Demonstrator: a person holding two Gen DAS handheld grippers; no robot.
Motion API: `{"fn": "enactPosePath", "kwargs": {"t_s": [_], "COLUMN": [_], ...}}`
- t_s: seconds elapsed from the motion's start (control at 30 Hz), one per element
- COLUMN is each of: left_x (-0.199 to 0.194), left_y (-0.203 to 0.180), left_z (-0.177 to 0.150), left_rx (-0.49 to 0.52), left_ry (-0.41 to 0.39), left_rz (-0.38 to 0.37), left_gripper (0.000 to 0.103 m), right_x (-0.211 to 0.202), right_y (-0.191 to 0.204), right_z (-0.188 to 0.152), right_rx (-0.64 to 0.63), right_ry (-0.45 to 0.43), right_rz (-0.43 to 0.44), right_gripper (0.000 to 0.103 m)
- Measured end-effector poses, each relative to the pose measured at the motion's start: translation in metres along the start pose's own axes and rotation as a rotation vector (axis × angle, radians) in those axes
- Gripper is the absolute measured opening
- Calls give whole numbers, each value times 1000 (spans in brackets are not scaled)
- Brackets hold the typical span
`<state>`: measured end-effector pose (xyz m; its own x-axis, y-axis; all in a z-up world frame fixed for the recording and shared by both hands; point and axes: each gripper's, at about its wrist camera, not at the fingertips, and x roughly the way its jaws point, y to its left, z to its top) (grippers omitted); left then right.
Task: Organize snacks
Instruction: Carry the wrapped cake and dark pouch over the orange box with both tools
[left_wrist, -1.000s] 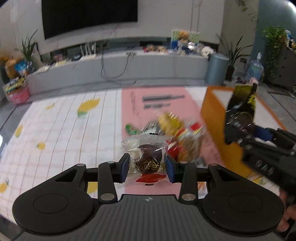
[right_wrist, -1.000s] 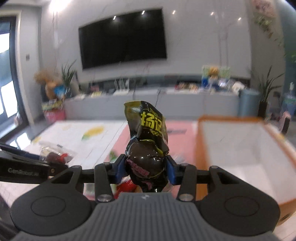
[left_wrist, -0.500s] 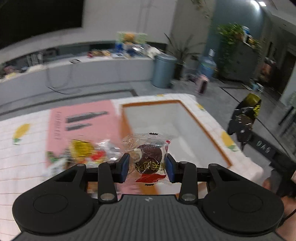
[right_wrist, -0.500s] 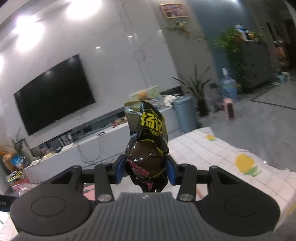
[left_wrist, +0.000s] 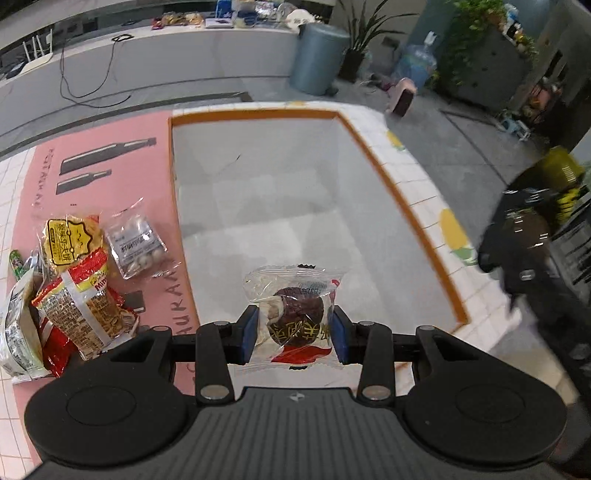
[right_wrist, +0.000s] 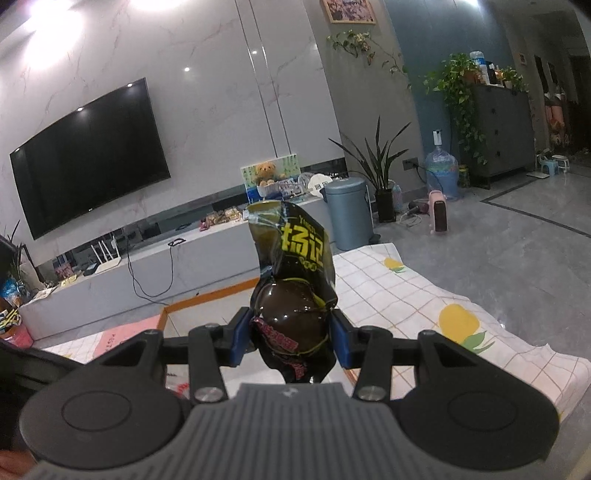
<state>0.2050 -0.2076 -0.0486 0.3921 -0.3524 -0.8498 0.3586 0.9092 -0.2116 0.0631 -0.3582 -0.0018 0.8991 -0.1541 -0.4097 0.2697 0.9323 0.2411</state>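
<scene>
My left tongs (left_wrist: 294, 334) pinch a clear packet (left_wrist: 293, 316) with a dark round snack inside, its blue pads pressed on both sides. The packet hangs over the near end of an orange-rimmed box (left_wrist: 402, 206), whose pale inside lies below it. Left of the box, on a pink mat (left_wrist: 96, 177), lies a heap of snack bags (left_wrist: 70, 295) — yellow, red and clear ones. My right tongs (right_wrist: 291, 334) grip a dark brown packet with yellow lettering (right_wrist: 293, 295), standing upright between the pads, off to the right of the box above a checked cloth (right_wrist: 399, 295) printed with yellow fruit.
</scene>
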Motion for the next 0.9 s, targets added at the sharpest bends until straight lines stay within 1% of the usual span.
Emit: {"fn": "enactPosePath", "kwargs": {"t_s": [0.1,0.17,0.2,0.23,0.3,0.37,0.4,0.43,0.57,0.63,0.7,0.73,0.77,0.8,0.83,0.87,0.9], "left_x": [10,16,16,13,6,1,-2,-2,-13,-19,-25,-28,-30,-33,-37,-40,-42], "left_y": [3,8,9,8,8,7,6,4,1,-2,-5,-6,-8,-9,-10,-11,-11], "left_z": [-1,-5,-5,-5,-8,-9,-9,-8,-10,-13,-16,-17,-18,-20,-22,-24,-26], "left_rx": [6,-26,-38,-36,-18,2,12,21,45,87,121,127,125,114,111,120,132], "left_ry": [32,56,52,34,7,9,8,6,-5,-3,-9,-12,-14,-17,-32,-43,-43], "left_rz": [-8,3,7,6,7,-9,-13,3,12,35,62,77,112,170,201,221,238], "left_gripper": [46,48,49,55,56,62,69,74,73,62,57,57,57,57,58,60,66], "right_x": [1,1,1,2,3,6,9,12,21,30,40,45,49,53,57,60,64], "right_y": [-1,0,0,1,4,4,3,3,5,9,15,19,22,25,28,30,31], "right_z": [-1,-2,-2,-2,-2,-2,1,1,-1,-3,-7,-9,-11,-13,-15,-16,-17], "right_rx": [1,7,5,0,-8,-13,-16,-20,-35,-50,-78,-95,-110,-122,-132,-134,-134], "right_ry": [6,12,14,15,21,32,39,49,106,152,198,216,230,243,254,264,278], "right_rz": [-12,-9,-7,-6,-5,1,6,12,74,113,134,134,133,131,132,135,139], "right_gripper": [44,44,44,44,44,44,44,44,44,44,44,44,44,44,44,44,44]}}
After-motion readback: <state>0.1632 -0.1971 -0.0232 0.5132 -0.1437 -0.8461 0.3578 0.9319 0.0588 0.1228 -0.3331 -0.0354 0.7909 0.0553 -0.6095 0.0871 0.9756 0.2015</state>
